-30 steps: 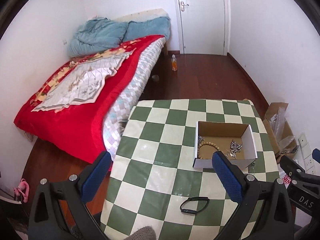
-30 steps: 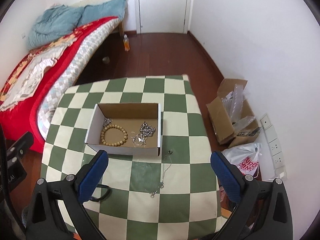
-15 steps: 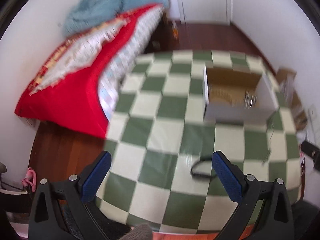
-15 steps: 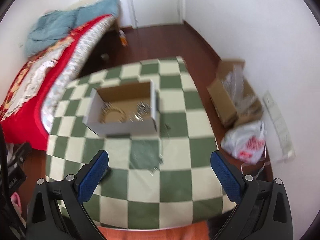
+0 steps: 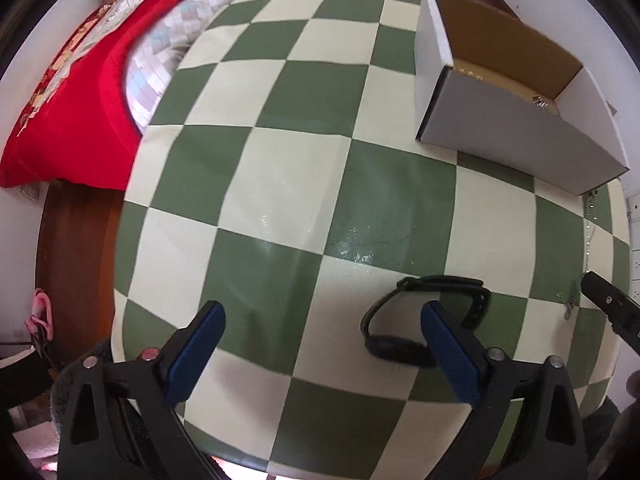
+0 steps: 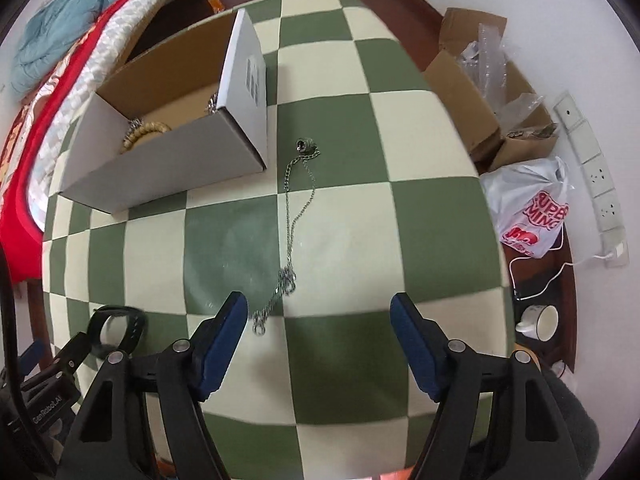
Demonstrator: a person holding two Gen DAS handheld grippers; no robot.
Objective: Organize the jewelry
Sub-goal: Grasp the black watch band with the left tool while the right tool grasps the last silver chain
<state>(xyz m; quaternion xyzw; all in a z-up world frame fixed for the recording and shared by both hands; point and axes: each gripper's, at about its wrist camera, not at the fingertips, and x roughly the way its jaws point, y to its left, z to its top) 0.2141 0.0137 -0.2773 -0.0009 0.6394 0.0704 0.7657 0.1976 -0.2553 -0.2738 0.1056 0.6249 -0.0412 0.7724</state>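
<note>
While both my hand-held grippers, left [image 5: 322, 334] and right [image 6: 319, 322], gape empty, the chain [image 6: 291, 224] runs twelve-to-six across the checkered table [image 6: 348, 236].

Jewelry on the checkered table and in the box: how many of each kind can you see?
Bead bracelets: 1, in the box
Black bands: 1, on the table
Loose silver chains: 1, on the table
Silver pieces in the box: at least 1, mostly hidden
Total: at least 4
</note>
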